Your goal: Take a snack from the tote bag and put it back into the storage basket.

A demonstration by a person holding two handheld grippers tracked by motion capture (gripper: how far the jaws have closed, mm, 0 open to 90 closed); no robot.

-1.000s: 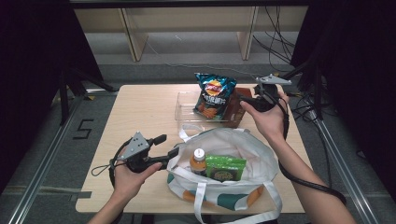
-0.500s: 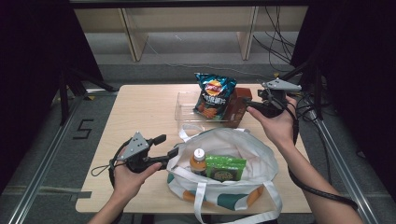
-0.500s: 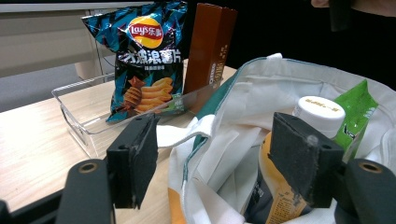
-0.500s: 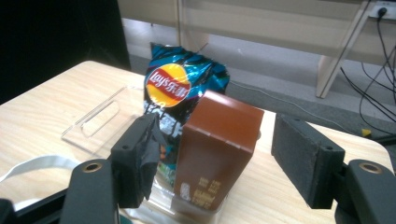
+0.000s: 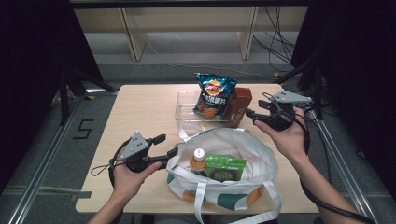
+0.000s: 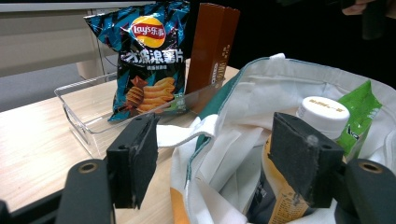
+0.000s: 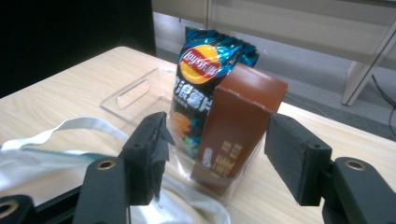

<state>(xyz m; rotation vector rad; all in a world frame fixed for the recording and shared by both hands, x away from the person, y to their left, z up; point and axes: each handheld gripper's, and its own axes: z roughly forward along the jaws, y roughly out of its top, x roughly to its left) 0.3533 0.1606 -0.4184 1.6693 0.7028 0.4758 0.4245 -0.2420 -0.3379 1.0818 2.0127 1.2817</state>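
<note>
Across the table [image 5: 140, 112], right gripper [image 5: 252, 117] has backed off the brown box [image 5: 239, 106], jaws narrowing, empty

Shiny dark-blue chip bag [image 5: 214, 95] at 12 o'clock has a red-and-yellow logo and orange chips printed on it; the tall brown cardboard box [image 5: 238, 106] beside it has gold lettering. The white cloth tote [image 5: 243, 154] has teal and orange trim, holding an orange-labelled white-capped bottle [image 5: 198, 161] and a green packet [image 5: 225, 168].

Two black handheld tools [image 5: 169, 145] [image 5: 251, 116], grey three-cornered top plates, black trailing cables, bare forearms
</note>
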